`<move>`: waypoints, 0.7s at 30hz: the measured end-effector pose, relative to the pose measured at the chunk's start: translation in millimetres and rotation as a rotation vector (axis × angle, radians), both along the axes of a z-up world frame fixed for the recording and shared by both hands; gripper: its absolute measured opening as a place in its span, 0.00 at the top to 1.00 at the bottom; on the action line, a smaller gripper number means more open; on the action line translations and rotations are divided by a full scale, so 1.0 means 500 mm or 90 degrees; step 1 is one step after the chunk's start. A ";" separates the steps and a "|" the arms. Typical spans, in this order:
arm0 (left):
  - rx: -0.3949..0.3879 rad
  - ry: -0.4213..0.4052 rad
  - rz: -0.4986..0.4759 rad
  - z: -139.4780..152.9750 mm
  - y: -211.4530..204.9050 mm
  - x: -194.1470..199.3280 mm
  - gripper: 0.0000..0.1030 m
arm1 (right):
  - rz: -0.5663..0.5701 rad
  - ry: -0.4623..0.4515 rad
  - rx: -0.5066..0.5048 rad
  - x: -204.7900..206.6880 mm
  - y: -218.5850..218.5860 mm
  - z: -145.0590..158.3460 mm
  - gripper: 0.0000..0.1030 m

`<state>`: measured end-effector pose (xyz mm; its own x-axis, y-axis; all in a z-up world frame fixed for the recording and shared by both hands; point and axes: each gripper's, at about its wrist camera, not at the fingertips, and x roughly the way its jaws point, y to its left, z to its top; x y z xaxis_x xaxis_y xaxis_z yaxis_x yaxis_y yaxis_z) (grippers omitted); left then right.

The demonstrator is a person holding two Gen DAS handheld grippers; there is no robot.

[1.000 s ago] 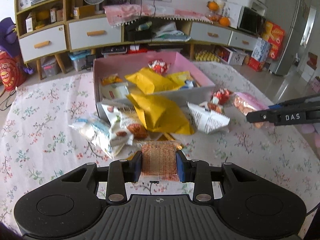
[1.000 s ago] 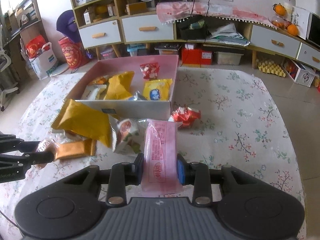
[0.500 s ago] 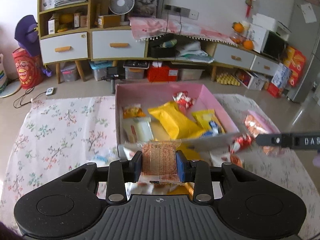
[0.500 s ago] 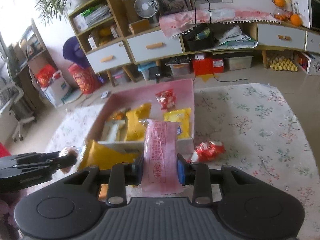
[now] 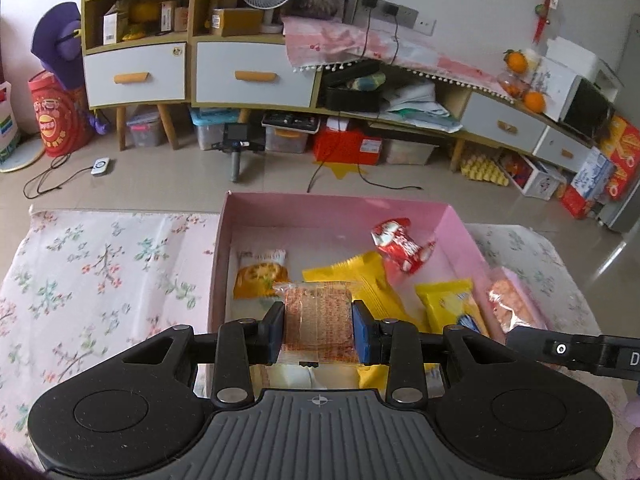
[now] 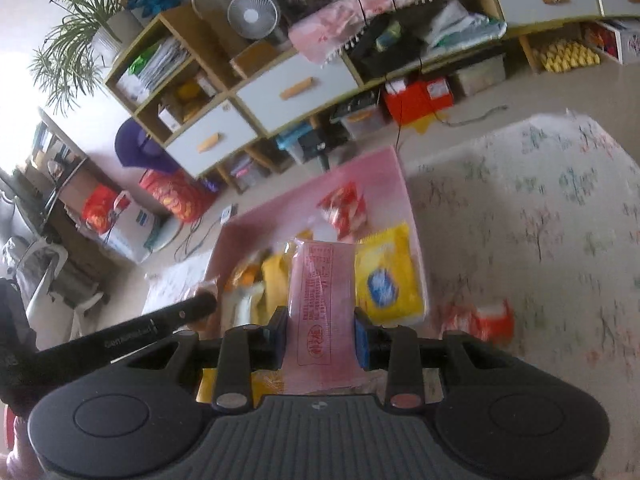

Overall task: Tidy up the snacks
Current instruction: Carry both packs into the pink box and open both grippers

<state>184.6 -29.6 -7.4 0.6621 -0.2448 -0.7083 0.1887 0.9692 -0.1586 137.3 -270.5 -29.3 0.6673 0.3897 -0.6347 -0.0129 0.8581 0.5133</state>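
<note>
While both claws hang over it, one pink box (image 5: 460,224) sits on the flowered cloth (image 5: 100,264), open at the top. Inside it the left wrist view counts four packets: two yellow bags (image 5: 368,280), one orange packet (image 5: 260,276) and one red wrapper (image 5: 400,244). The left claw (image 5: 319,330) is closed on one clear packet of orange biscuit (image 5: 318,320), held above the box's near end. The right claw (image 6: 320,336) pinches one long pink packet (image 6: 320,300), also over the box. Only the right wrist view, blurred, shows what looks like one more red wrapper (image 6: 478,320) lying on the cloth outside the box.
</note>
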 end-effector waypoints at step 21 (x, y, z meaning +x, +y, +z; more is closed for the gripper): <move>0.030 -0.008 0.021 -0.051 -0.034 0.101 0.60 | -0.015 -0.025 0.062 0.051 -0.024 -0.060 0.66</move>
<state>235.1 -46.8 -33.1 0.6780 -0.1895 -0.7102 0.1589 0.9811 -0.1101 162.7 -282.6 -59.1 0.7002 0.4323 -0.5682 -0.0154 0.8048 0.5934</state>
